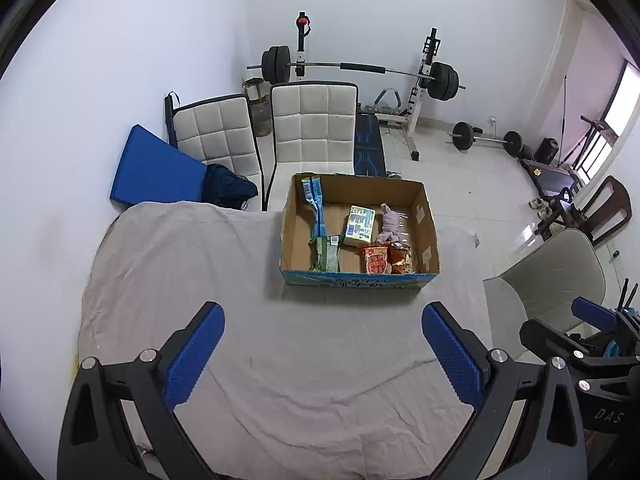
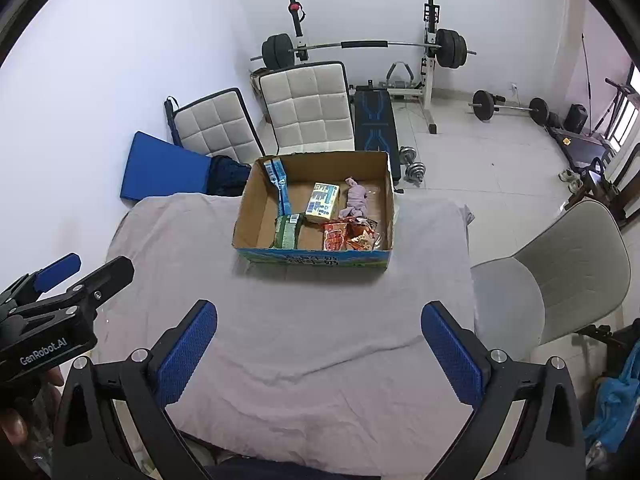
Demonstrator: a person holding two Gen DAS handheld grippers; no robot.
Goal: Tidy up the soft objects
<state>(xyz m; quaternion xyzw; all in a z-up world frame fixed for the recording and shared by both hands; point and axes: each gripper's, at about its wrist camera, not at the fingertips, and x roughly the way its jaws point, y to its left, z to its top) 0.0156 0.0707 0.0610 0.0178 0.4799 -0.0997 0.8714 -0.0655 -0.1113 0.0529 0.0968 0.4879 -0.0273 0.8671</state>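
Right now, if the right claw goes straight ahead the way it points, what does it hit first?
Probably the near wall of the cardboard box. The right claw is open and empty above the grey cloth, nothing between. If it is angled down more than it looks, the cloth comes first; depth is unclear.

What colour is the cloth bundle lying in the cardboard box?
Pale pinkish-lilac; the crumpled cloth bundle shows best in the right wrist view.

Bare grey cloth [image 2: 320,320] is left open before the cardboard box [image 2: 312,258]; its walls block side entry, while its top is uncovered.
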